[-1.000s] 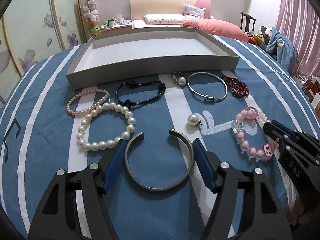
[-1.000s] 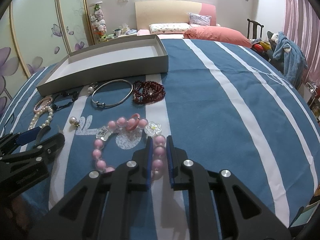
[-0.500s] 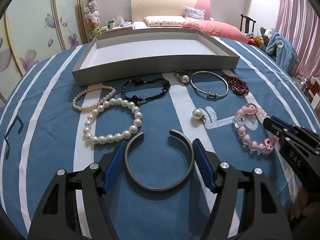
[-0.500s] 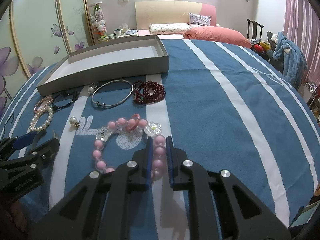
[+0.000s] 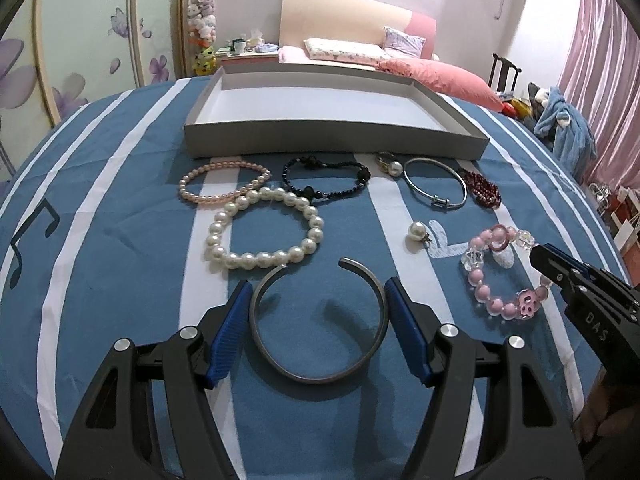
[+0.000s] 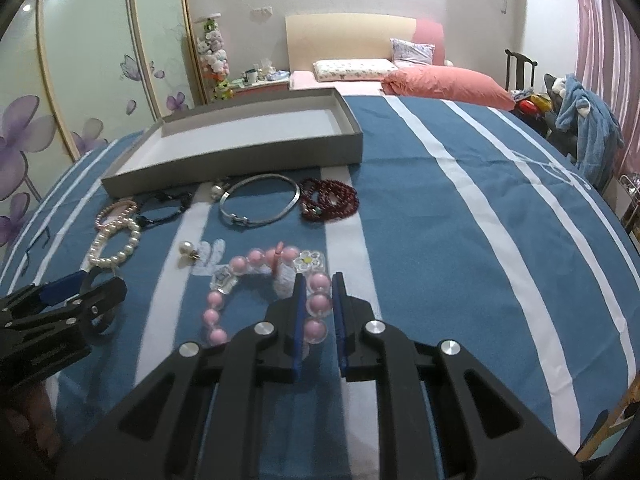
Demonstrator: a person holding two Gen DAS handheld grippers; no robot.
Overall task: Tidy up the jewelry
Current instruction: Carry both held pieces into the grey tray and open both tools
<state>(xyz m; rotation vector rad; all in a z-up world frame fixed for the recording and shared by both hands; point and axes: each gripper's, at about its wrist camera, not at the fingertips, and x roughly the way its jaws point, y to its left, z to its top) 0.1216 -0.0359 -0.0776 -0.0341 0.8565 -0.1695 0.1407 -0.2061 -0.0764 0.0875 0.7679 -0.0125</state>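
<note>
The left hand-held gripper (image 5: 318, 320), at the bottom of its view, is spread wide, its blue pads flanking the open grey metal cuff bangle (image 5: 318, 326); whether they touch it I cannot tell. The right hand-held gripper (image 6: 319, 310), low centre, is narrowly parted around beads of the pink bead bracelet with flower charms (image 6: 272, 288). Both pieces lie on the blue-and-white striped worktop (image 6: 440, 240). The shallow grey cardboard tray (image 5: 332, 138) sits in the upper middle, before a pink bed (image 5: 360, 50).
</note>
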